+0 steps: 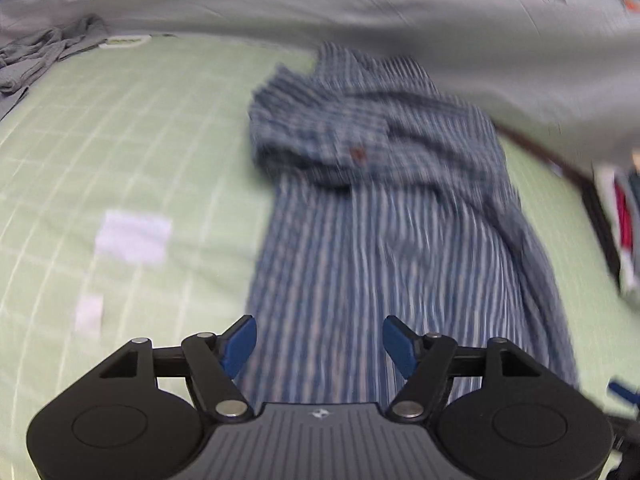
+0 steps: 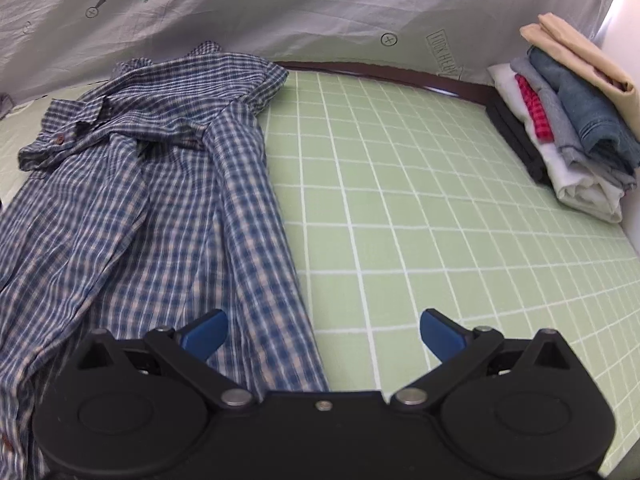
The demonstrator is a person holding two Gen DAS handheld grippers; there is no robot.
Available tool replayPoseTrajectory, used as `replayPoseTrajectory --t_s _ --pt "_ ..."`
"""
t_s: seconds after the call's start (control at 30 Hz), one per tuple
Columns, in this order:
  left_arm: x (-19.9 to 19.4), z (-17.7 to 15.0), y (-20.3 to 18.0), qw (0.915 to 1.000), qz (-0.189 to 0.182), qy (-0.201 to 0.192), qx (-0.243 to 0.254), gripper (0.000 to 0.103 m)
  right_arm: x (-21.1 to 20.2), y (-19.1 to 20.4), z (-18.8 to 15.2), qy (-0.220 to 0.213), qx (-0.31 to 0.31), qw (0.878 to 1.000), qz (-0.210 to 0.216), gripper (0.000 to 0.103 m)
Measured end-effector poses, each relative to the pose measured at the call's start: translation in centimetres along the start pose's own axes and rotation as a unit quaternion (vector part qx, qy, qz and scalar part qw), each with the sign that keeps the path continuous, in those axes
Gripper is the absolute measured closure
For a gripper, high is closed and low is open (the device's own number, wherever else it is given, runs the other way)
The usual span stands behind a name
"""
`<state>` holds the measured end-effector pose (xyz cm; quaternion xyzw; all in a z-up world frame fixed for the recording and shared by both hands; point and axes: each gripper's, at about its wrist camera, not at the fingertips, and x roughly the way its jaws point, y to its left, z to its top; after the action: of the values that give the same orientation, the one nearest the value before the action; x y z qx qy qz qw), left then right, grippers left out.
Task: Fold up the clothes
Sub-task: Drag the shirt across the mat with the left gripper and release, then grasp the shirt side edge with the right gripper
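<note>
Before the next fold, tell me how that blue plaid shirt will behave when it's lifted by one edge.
The blue plaid shirt will probably go floppy and drape, since it already lies creased and bunched at the collar. It looks thin, so likely light. On the smooth green checked sheet it may slide rather than stay put when dragged.

In the left wrist view the shirt (image 1: 360, 208) is smeared by motion blur, so its check is read only as stripes, and its lower hem is hidden behind the gripper body. The clothes pile (image 1: 624, 216) is cut off at the right edge. In the right wrist view the shirt (image 2: 132, 200) is cut off at the left edge, and the small print on the sheet (image 2: 442, 56) cannot be read.
</note>
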<state>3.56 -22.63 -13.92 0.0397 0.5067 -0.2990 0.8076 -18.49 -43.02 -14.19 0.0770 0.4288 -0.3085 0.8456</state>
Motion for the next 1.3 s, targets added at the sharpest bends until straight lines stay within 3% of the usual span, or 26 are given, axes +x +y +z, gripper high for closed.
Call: replayPoseTrajectory --t_s 0.1,0.2,0.43,0.5,0.57,0.63,0.67,0.8,0.97,1.3 --pt "-0.6 -3.3 -1.6 0.9993 0.025 0.012 0.024 0.032 -0.9 -0.2 -1.4 -0.003 -0.027 1.000 0.006 0.000" --pt "-1.6 -5.3 -2.2 0.9990 0.041 0.011 0.016 0.027 -1.8 -0.6 -2.8 0.003 -0.052 0.999 0.008 0.003" --pt "-2.6 -8.4 -2.7 0.9976 0.066 0.018 -0.005 0.024 -3.1 -2.0 -5.7 0.028 -0.070 0.997 0.027 0.027" --pt "-2.8 -8.7 -2.9 0.9974 0.069 0.019 -0.002 0.023 -3.4 -2.2 -6.0 0.031 -0.074 0.996 0.036 0.042" --pt "-2.9 -8.9 -3.0 0.9973 0.070 0.020 0.005 0.022 -3.8 -2.5 -6.1 0.030 -0.063 0.996 0.049 0.079" --pt "-2.9 -9.1 -2.9 0.9974 0.067 0.022 0.014 0.021 -4.5 -2.7 -6.1 0.018 -0.049 0.997 0.054 0.095" --pt "-2.9 -9.2 -2.9 0.9974 0.065 0.023 0.018 0.021 -4.9 -2.7 -6.0 0.010 -0.042 0.998 0.055 0.099" --pt "-3.1 -9.1 -2.4 0.9978 0.048 0.033 0.032 0.021 -6.8 -2.9 -5.7 -0.017 -0.003 0.997 0.079 0.100" --pt "-3.8 -8.5 -1.4 0.9981 0.017 0.045 0.040 0.021 -8.6 -2.4 -4.6 -0.030 0.080 0.985 0.153 0.100" --pt "-5.7 -8.5 1.6 0.9967 -0.003 0.059 0.056 0.021 -9.5 3.2 -3.5 -0.004 0.129 0.963 0.236 0.099"
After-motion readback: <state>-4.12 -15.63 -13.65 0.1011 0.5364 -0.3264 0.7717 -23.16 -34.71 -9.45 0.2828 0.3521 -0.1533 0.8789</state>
